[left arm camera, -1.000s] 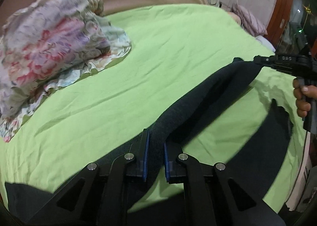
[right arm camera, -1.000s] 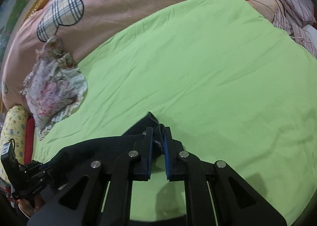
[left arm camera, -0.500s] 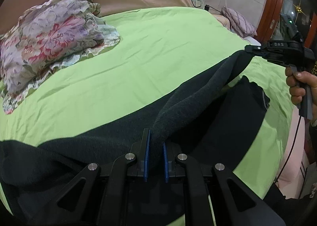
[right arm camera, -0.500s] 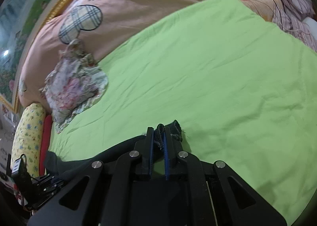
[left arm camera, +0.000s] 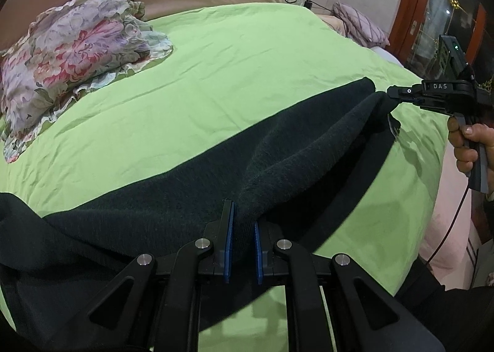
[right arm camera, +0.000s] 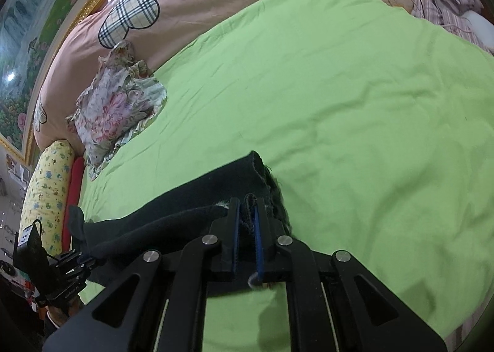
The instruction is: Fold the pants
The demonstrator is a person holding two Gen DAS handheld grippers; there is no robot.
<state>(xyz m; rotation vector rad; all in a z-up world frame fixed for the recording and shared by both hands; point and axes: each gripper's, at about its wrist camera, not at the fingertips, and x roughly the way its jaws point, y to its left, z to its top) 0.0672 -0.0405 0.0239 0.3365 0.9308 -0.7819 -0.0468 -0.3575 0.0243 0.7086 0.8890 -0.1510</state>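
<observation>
My left gripper (left arm camera: 242,247) was clamped on a bunched fold of the dark pants (left arm camera: 191,197), right at my near edge. From there the pants ran long across the green sheet (left arm camera: 247,67) toward my right gripper (left arm camera: 401,95) — also clamped, on the frayed far end (right arm camera: 262,185). So the long axis lay between my two claws, one lifted edge taut, the rest draped flat — the floral cushion (left arm camera: 71,52) sat well beyond.

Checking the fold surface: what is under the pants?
The green sheet lies under the pants and shows around them. Anything directly beneath the cloth is covered.
</observation>
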